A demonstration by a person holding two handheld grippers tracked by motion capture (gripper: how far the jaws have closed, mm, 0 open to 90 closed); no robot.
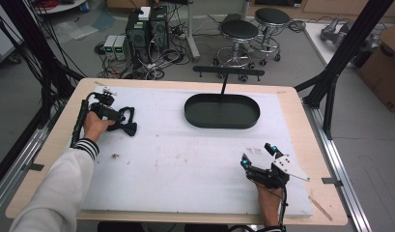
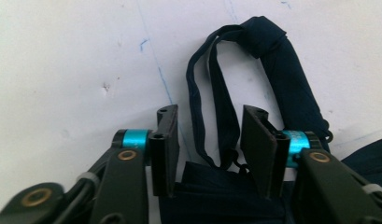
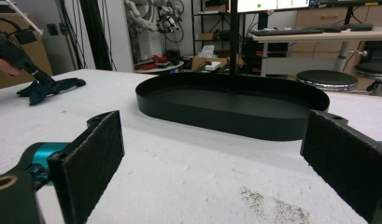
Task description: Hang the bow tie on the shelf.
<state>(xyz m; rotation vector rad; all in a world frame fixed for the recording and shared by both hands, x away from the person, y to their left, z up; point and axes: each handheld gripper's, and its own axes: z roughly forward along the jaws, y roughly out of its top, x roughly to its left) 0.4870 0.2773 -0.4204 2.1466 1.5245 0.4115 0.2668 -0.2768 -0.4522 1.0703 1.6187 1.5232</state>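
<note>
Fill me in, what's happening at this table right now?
A person sits at a white-covered table with a handheld gripper in each hand. The left gripper is at a dark blue bow tie, fingers open on either side of its strap and fabric, not closed on it. The right gripper is near the table's front right, open and holding nothing, pointing toward the empty black oval tray farther back. The bow tie lies left of the tray, apart from it.

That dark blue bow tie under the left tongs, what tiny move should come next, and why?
Probably closing the left tongs: their jaws stand open on either side of the bow tie, with its strap loop running between them and fabric bunched below. The black tray sits empty and the right tongs wait open.
</note>
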